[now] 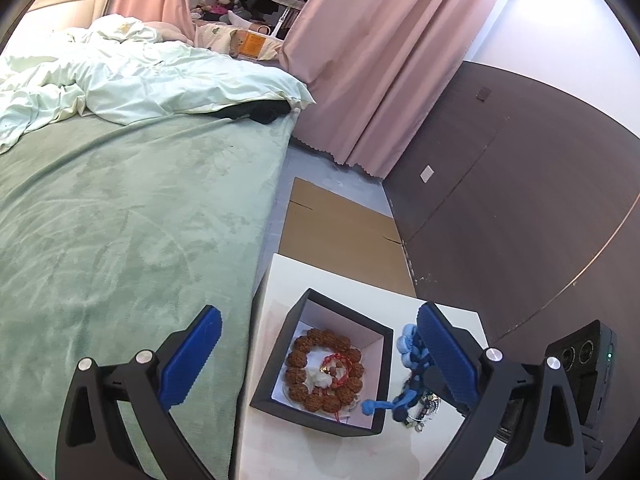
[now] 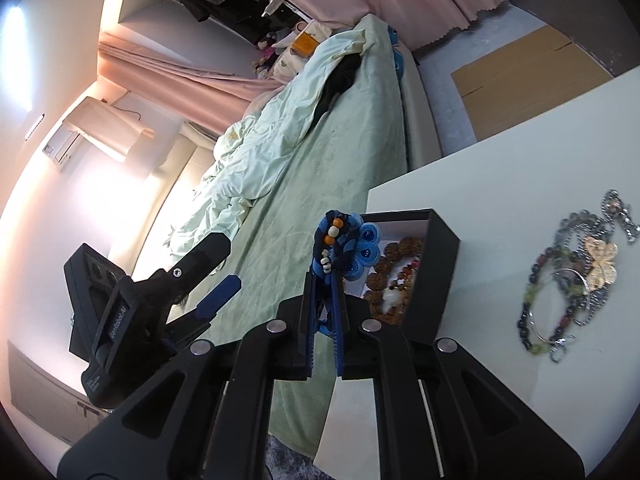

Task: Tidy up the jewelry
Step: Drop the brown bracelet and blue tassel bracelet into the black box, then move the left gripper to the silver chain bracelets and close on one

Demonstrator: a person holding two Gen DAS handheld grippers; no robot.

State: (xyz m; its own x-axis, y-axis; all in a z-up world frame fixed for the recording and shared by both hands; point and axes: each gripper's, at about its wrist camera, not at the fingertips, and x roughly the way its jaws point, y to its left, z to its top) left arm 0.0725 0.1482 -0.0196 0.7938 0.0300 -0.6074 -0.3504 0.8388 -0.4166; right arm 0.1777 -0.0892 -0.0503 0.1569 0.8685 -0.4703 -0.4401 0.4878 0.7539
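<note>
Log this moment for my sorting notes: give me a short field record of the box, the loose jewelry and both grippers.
box: black box, open, white lining, on the white table
in box: brown bead bracelet with a red cord piece inside its ring
right gripper: shut on the blue braided piece, held up beside the box
left gripper: open, nothing between its fingers
loose on table: tangled pile of beaded chains with a butterfly charm, apart from the box
beside table: green bed

One black box, one white table, one bed, two grippers, one blue braided necklace, one brown bead bracelet.
</note>
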